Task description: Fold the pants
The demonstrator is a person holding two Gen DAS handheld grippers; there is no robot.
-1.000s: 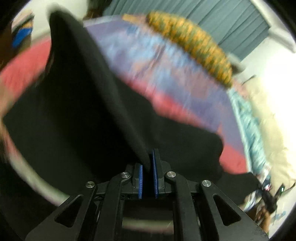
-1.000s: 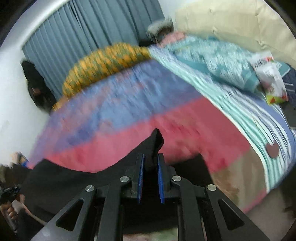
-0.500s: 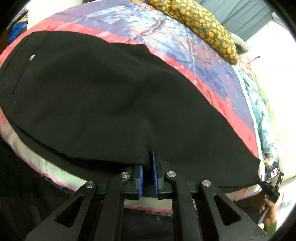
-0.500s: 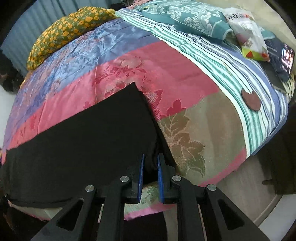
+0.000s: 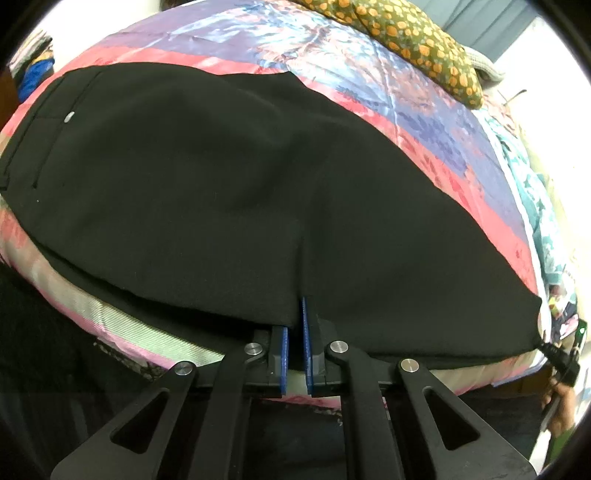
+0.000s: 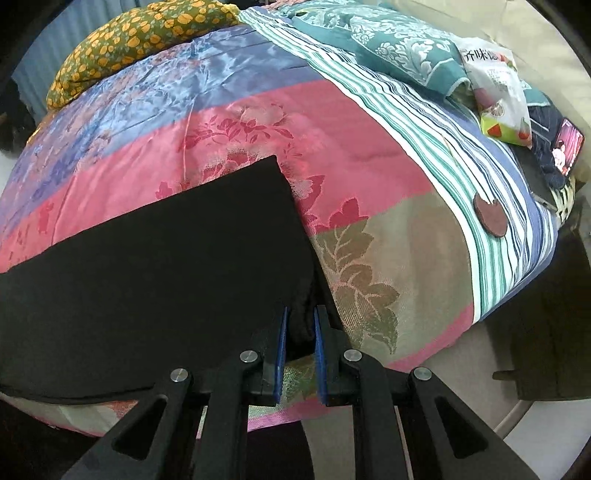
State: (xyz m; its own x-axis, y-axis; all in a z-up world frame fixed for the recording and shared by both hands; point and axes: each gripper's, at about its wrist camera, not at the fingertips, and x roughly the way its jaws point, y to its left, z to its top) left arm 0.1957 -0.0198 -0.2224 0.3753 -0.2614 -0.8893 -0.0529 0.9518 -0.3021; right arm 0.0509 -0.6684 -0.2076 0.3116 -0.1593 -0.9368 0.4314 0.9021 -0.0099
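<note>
The black pants (image 5: 221,177) lie spread flat along the near edge of the patchwork quilt (image 5: 424,110), with the waistband and a button at the left. My left gripper (image 5: 295,314) sits at the pants' near edge, jaws closing on a pinch of black fabric between the blue pads. In the right wrist view the leg end of the pants (image 6: 155,258) lies on the pink part of the quilt (image 6: 351,147). My right gripper (image 6: 300,317) is shut on a bunched corner of the hem. The right gripper's tip (image 5: 557,360) also shows at the far right of the left wrist view.
An orange-spotted pillow (image 6: 140,33) lies at the far end of the bed. At the right side lie a teal patterned pillow (image 6: 388,44), a snack bag (image 6: 498,99) and a lit phone (image 6: 567,147). The mattress edge drops off just below both grippers.
A second ago the pants hung lifted and blurred between the grippers. Both grippers have come down and the pants now lie flat on the quilt, still held at both ends.
</note>
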